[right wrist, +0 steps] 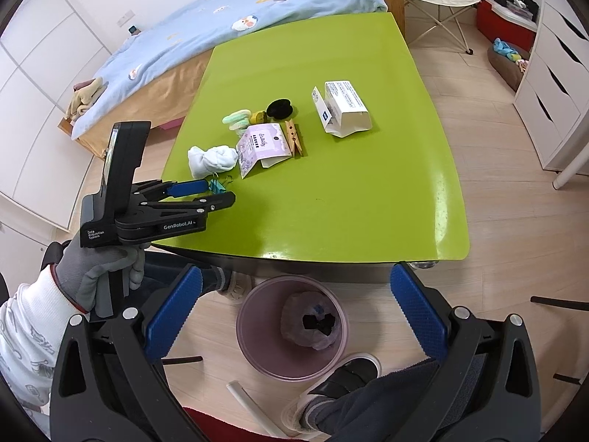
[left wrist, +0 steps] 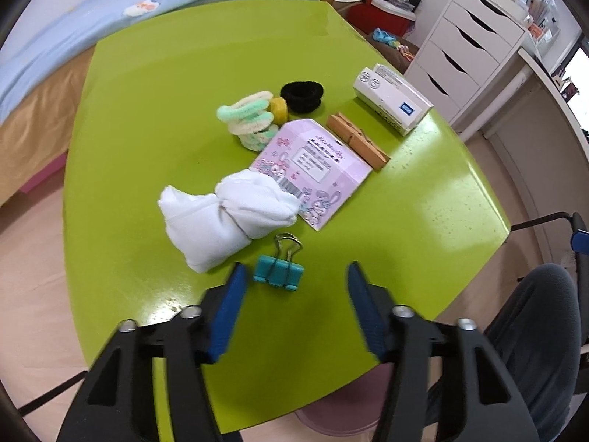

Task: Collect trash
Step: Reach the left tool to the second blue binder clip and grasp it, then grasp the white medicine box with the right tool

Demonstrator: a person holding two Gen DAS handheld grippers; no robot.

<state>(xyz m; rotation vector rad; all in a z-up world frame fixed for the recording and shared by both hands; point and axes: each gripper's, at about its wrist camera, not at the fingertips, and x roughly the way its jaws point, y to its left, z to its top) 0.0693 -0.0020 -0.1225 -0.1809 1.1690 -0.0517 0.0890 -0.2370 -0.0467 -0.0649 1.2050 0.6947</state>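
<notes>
Left claw: our left gripper hovers low over the near edge of the green table, jaws spread wide, nothing between them.
Right claw: our right gripper hangs off the table's near edge with its jaws wide and empty; the pink bin sits on the floor right between its fingers, already holding a crumpled wad.
Just ahead of the left claw: a teal binder clip, between the fingertips and a touch forward; we judge that's a keeper, not trash.
Beyond and left of the clip: the white crumpled tissue, partly lying on the pink packaging card.
How the tissue will handle: we reckon it's feather-light, soft and squashy, so pinch the bulky middle knot and close fully.
How the card will handle: thin, stiff and flat, it looks slippery; take the raised folded edge.
Farther ahead, right: an opened white carton, light, hollow and crushable; we'd grip across its narrow sides.
</notes>
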